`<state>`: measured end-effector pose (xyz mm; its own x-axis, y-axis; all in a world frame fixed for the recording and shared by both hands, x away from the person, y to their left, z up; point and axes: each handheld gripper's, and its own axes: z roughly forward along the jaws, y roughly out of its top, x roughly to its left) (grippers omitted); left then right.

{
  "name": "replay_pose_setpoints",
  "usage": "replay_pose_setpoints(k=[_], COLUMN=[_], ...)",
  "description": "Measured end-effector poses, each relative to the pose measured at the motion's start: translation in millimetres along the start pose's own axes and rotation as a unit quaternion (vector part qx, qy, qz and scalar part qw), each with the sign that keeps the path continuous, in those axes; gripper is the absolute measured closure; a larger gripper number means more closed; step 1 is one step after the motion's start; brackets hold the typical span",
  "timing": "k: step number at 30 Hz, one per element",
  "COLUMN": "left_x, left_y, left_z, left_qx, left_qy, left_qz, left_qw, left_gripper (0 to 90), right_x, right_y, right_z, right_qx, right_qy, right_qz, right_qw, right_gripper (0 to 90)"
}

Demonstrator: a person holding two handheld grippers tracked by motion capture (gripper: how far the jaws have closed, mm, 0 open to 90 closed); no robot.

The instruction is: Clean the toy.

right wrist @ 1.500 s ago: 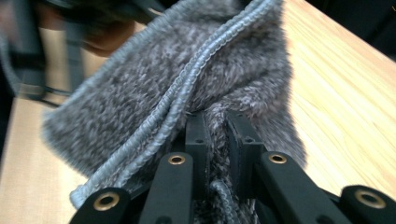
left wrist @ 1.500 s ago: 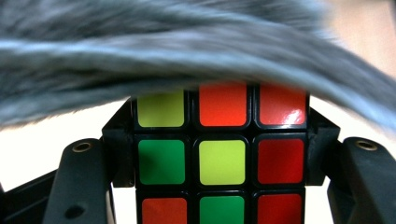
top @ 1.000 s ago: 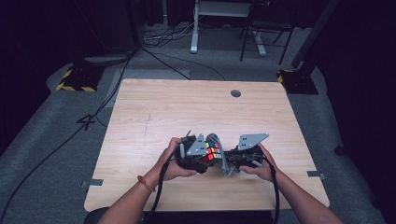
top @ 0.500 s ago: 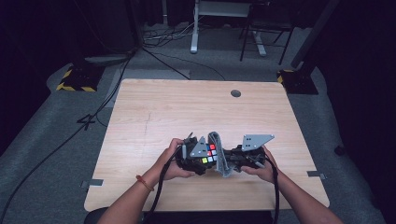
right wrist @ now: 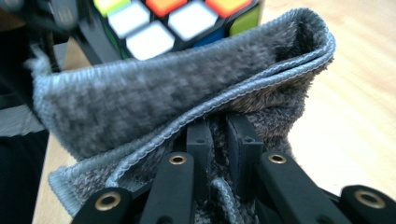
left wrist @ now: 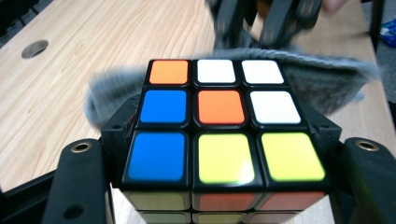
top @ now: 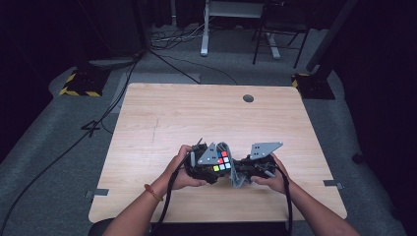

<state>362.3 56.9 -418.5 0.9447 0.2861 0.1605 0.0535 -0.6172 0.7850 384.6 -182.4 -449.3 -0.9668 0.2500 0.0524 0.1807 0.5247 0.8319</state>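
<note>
Two grippers meet at lower centre of the table (top: pixel 162 118); left gripper (left wrist: pixel 224 186) clamps the cube (left wrist: pixel 219 121); right gripper (right wrist: pixel 219 140) pinches the cloth (right wrist: pixel 154 93) against it.

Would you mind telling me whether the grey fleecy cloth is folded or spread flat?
Folded: the grey fleecy cloth is doubled over, hemmed edges stacked, pinched in the right gripper.

Between the black jaws of the left gripper (left wrist: pixel 219 186): puzzle cube (left wrist: pixel 219 121), black-framed, top face orange, white, white; then blue, orange, white; then blue, yellow, yellow. Pinched in the black, brass-riveted right gripper (right wrist: pixel 219 140): plain grey fleecy cloth (right wrist: pixel 154 93), paler stitched hem. Underneath both: pale wood-grain table (top: pixel 162 118), one dark round hole.
</note>
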Motion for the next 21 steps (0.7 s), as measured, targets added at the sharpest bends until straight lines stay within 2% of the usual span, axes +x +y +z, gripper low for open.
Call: replay_pose_setpoints(k=[4, 6, 8, 11, 15, 18, 21], left_x=[2.5, 2.6, 1.9, 2.0, 1.3, -2.3, -5.0], left_y=[-1.1, -1.2, -1.2, -3.6, -6.3, -5.7, -5.1], left_z=[-3.2, -4.0, -4.0, -1.2, 4.9, 10.1, 13.1], left_qx=[-0.012, -0.017, -0.011, 0.000, 0.017, 0.029, 0.026], left_qy=[-0.002, -0.004, -0.004, 0.001, 0.018, 0.020, 0.008], left_qz=[-0.007, -0.009, -0.003, -0.003, -0.004, 0.005, 0.003], left_qw=[0.9999, 0.9998, 0.9999, 1.0000, 0.9997, 0.9993, 0.9996], left_gripper=[33.0, 32.9, 32.9, 32.8, 32.7, 32.7, 32.9], right_x=[1.6, 2.5, 4.5, 6.4, 6.5, 7.0, 6.2], right_y=[0.0, -0.6, 0.8, 4.6, 10.6, 13.0, 13.5], right_z=[4.4, 5.1, 4.3, -3.2, -19.1, -26.2, -28.4], right_qx=[0.016, 0.013, 0.011, -0.004, -0.045, -0.069, -0.078], right_qy=[0.011, 0.021, 0.020, 0.008, -0.002, -0.006, -0.010], right_qz=[-0.004, 0.003, -0.007, -0.018, -0.016, -0.018, -0.016], right_qw=[0.9998, 0.9997, 0.9997, 0.9998, 0.9988, 0.9974, 0.9968], right_gripper=[81.2, 81.3, 81.4, 81.7, 81.7, 81.8, 81.8])
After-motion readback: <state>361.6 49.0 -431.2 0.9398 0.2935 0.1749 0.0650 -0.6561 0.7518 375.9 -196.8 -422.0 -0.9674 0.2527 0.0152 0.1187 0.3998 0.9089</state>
